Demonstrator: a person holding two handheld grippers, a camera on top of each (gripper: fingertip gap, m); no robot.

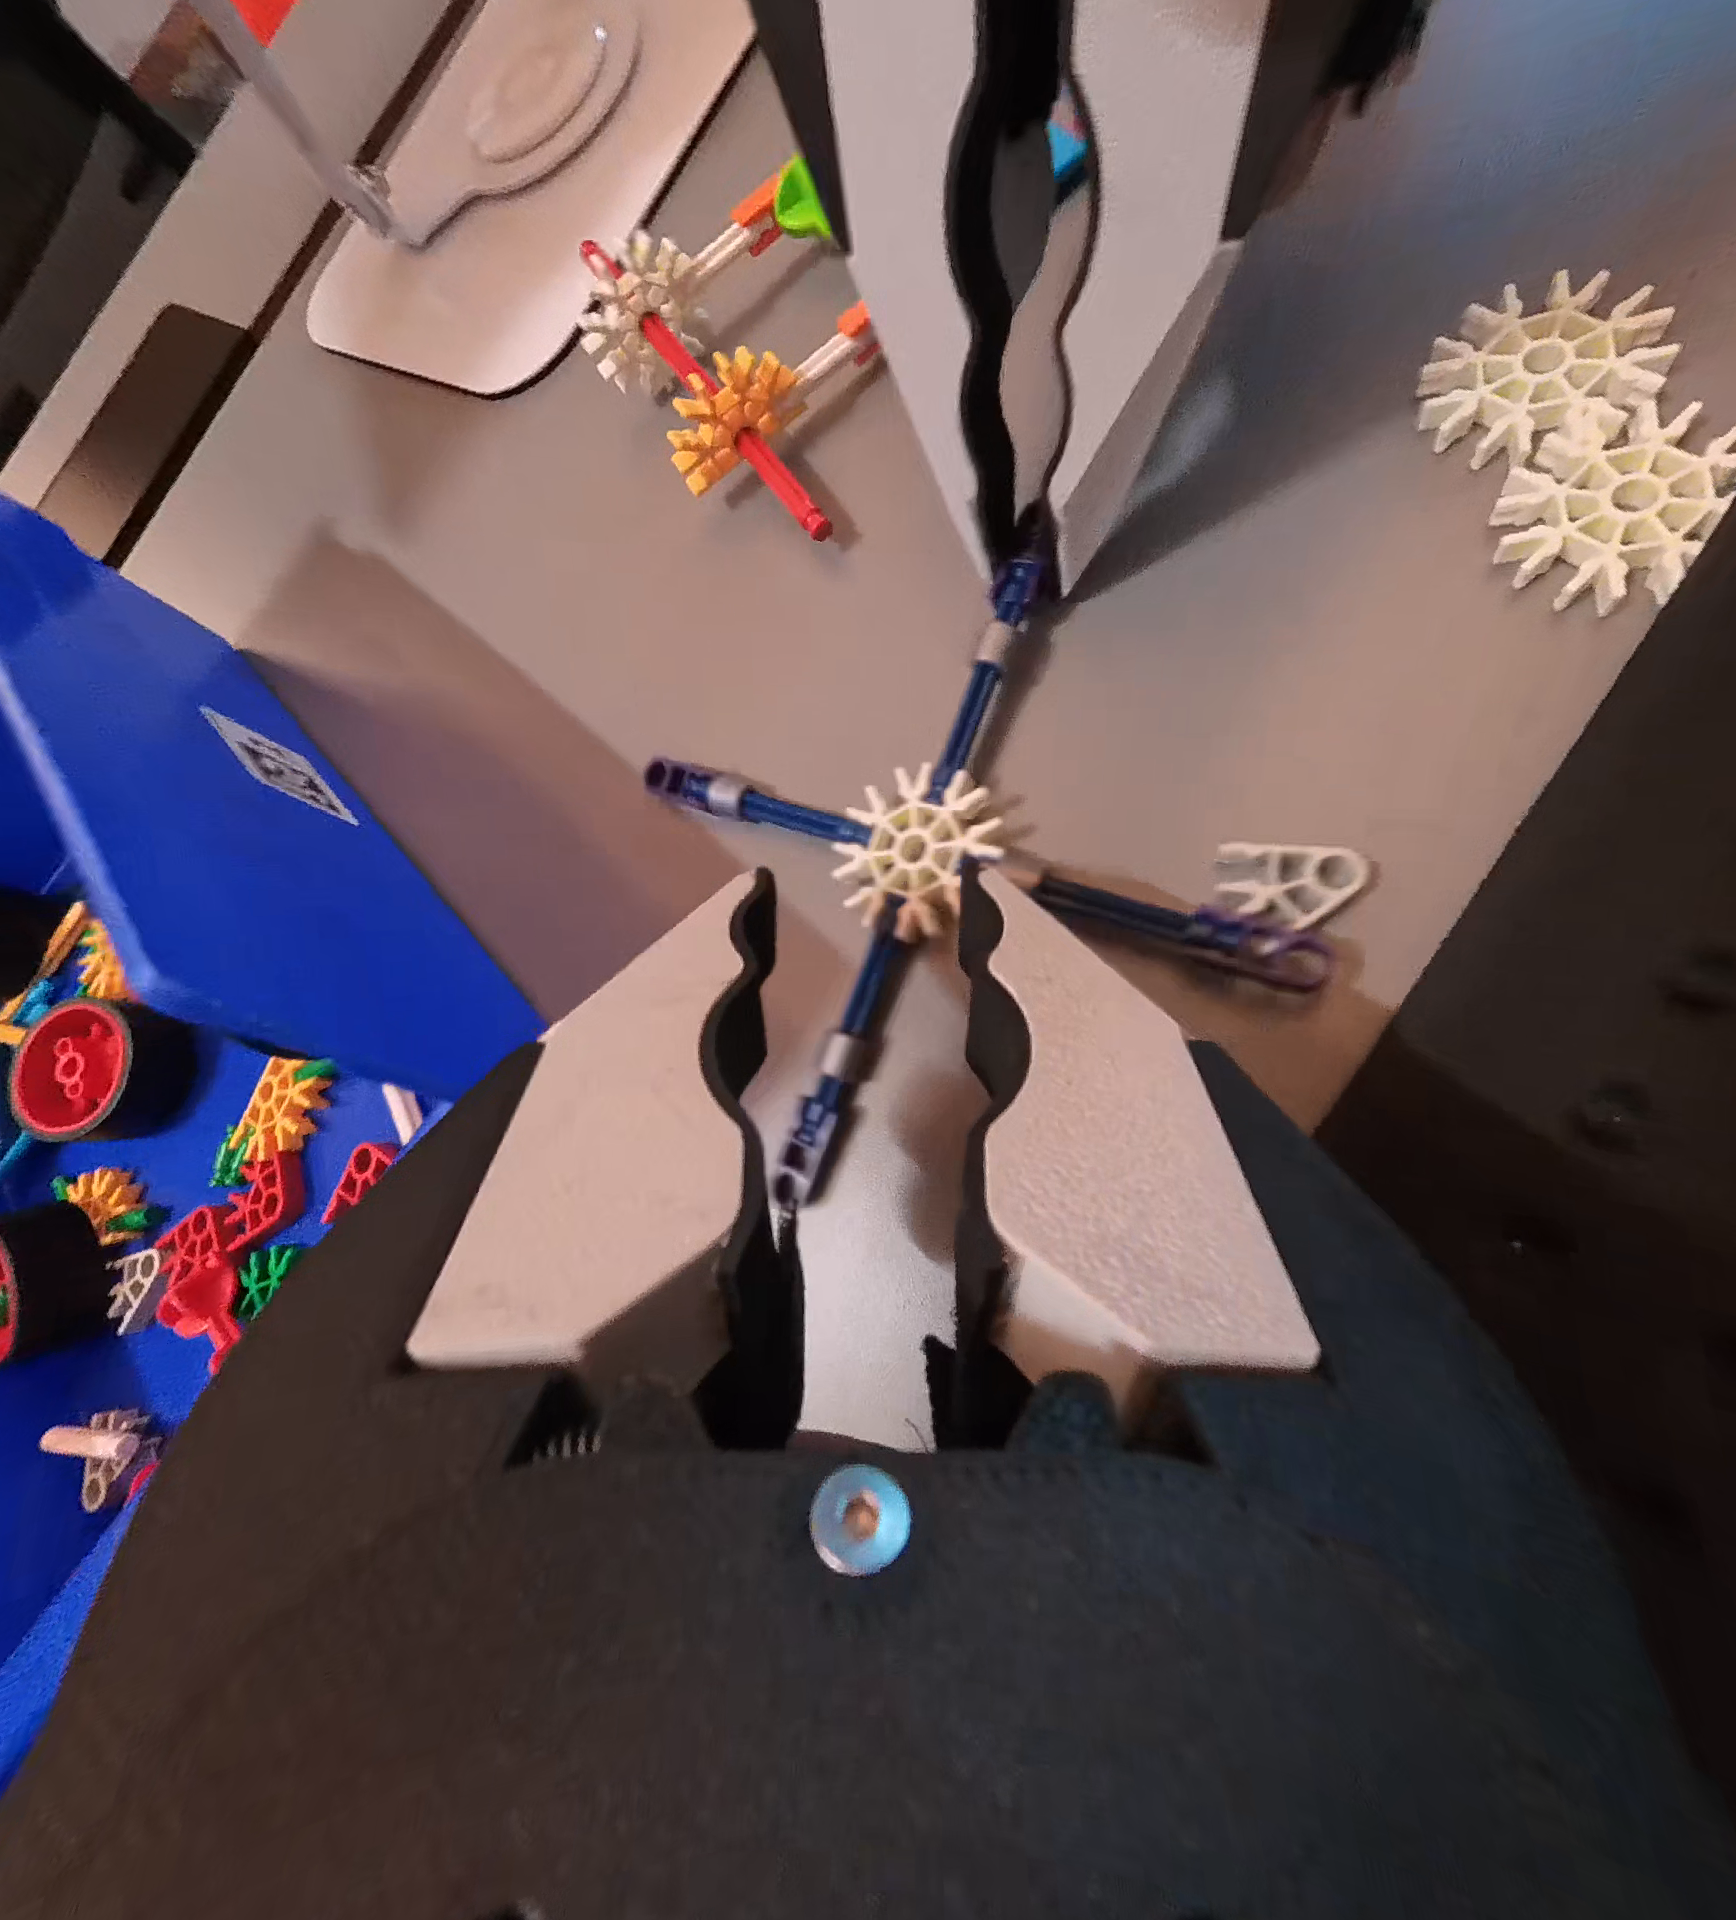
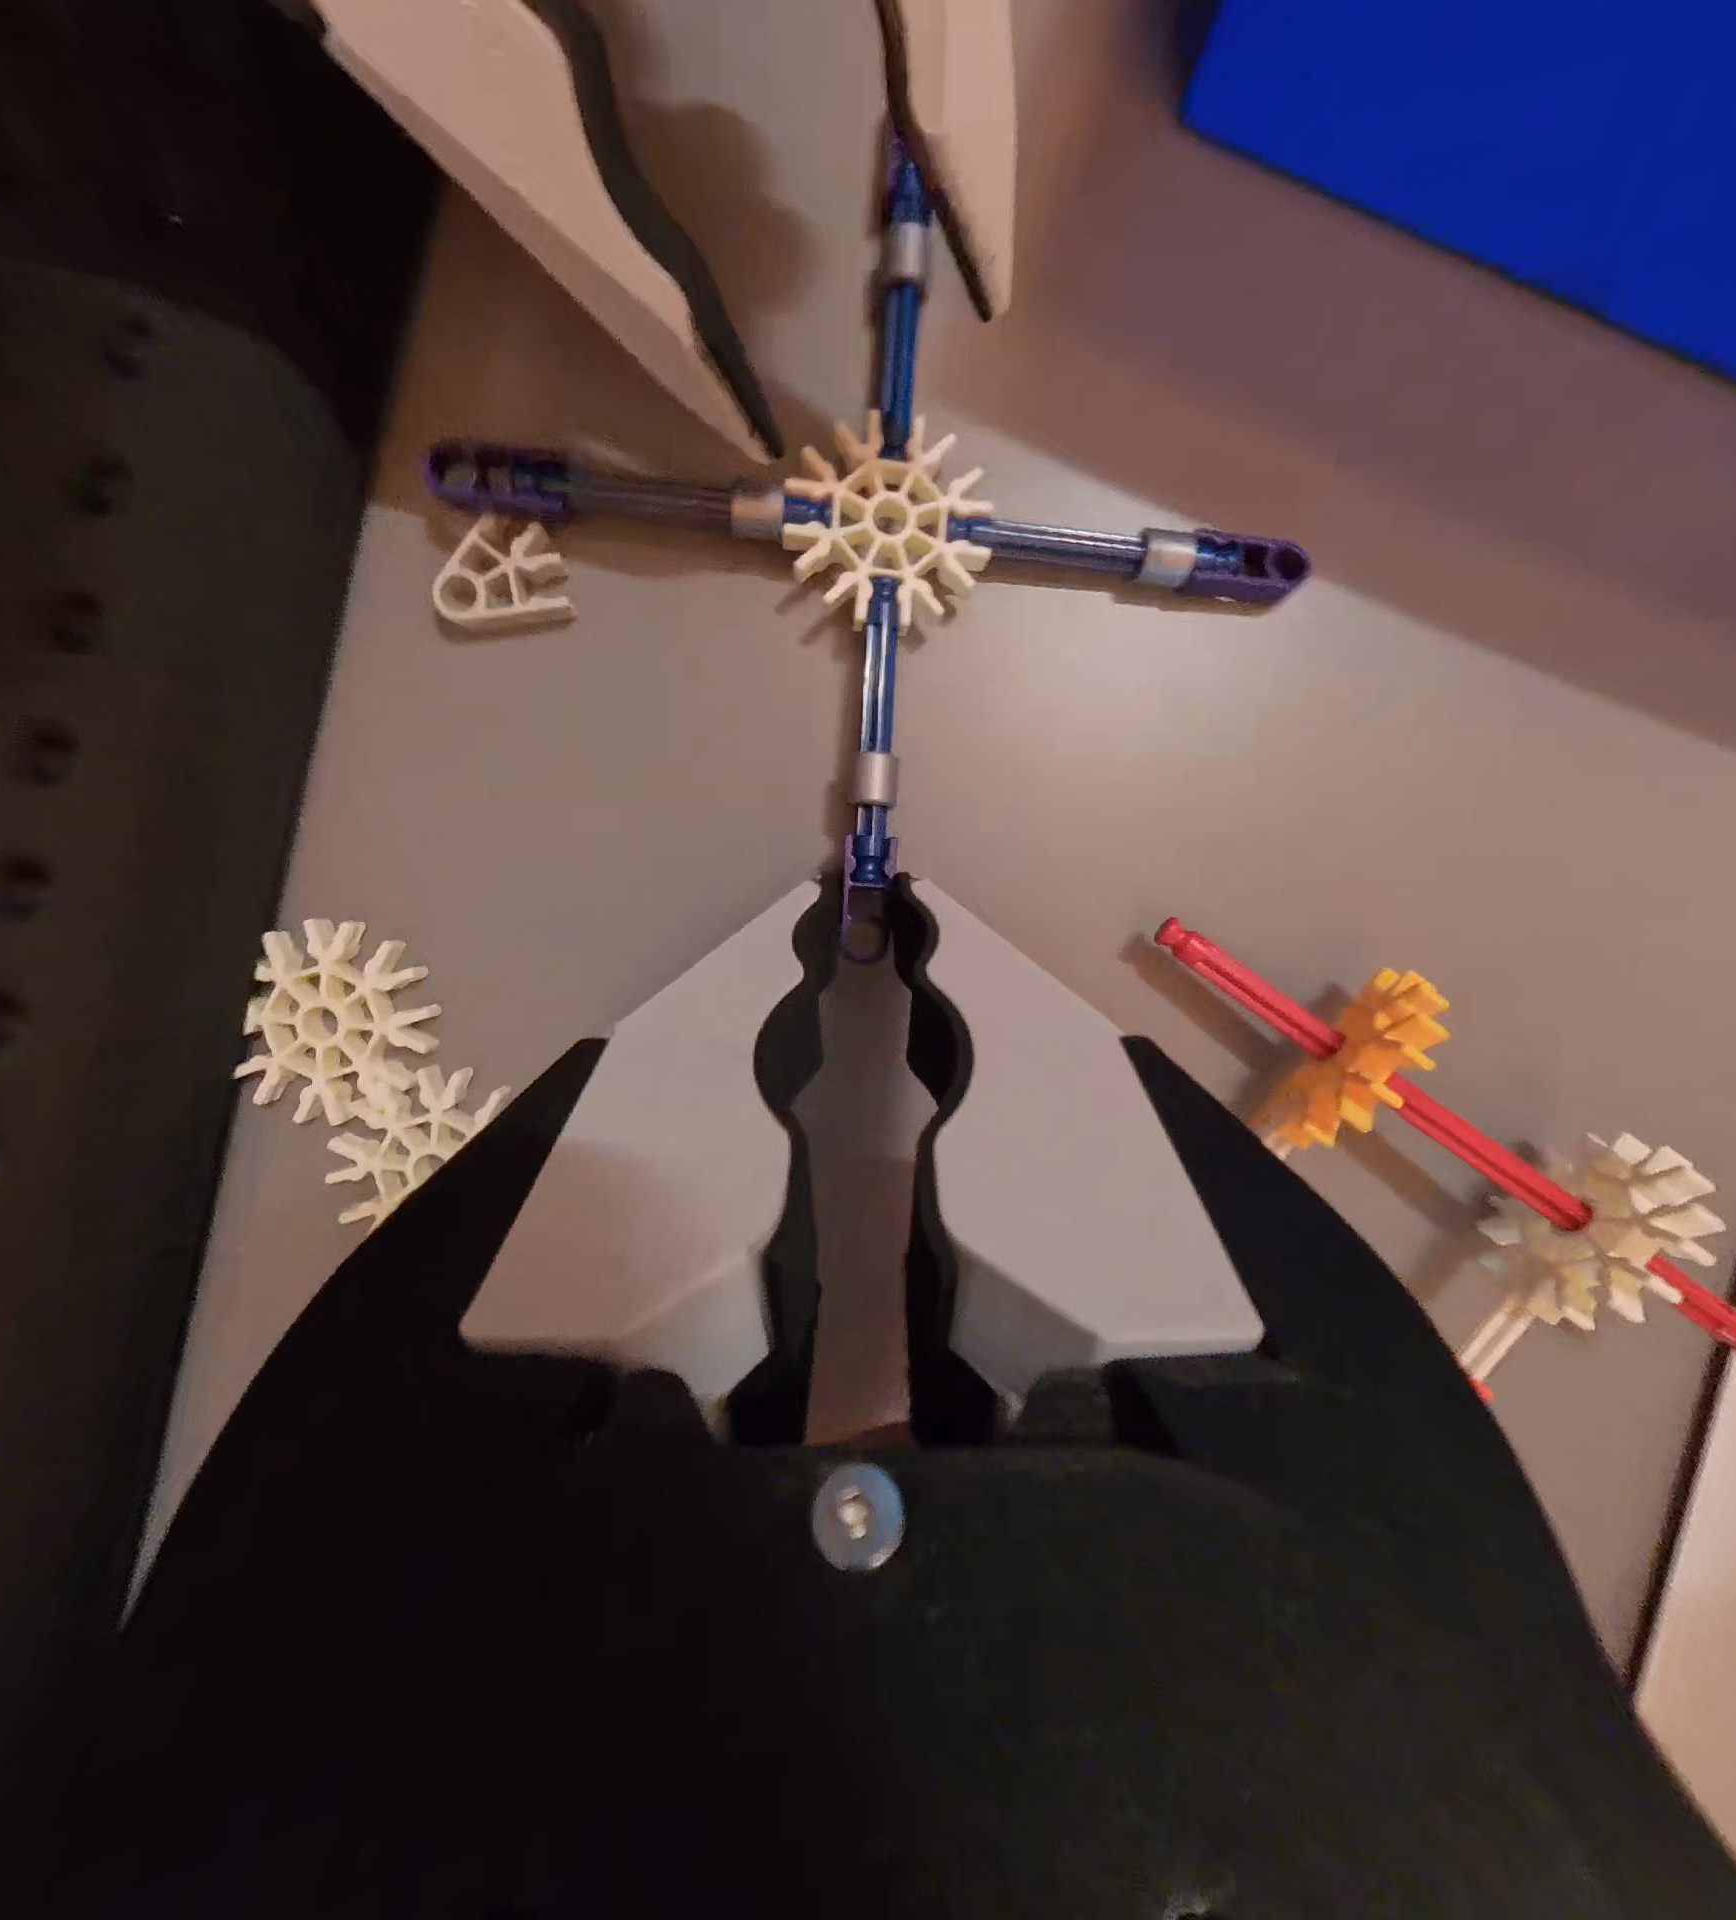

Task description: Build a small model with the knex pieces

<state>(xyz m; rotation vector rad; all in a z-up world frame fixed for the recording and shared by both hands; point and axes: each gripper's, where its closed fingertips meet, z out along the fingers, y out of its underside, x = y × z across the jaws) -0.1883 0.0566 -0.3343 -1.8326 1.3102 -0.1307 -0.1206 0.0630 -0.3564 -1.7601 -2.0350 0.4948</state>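
Blue rods radiate from a cream snowflake hub; the right tongs pinch one rod's purple tip, the left tongs straddle the opposite rod, unclenched.

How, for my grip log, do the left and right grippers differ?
The right gripper is shut on a purple rod-end clip; the left gripper is open, straddling the opposite blue rod. The left gripper's tips reach the white hub; the right gripper's sit at the cross's outer end. Both face the hub.
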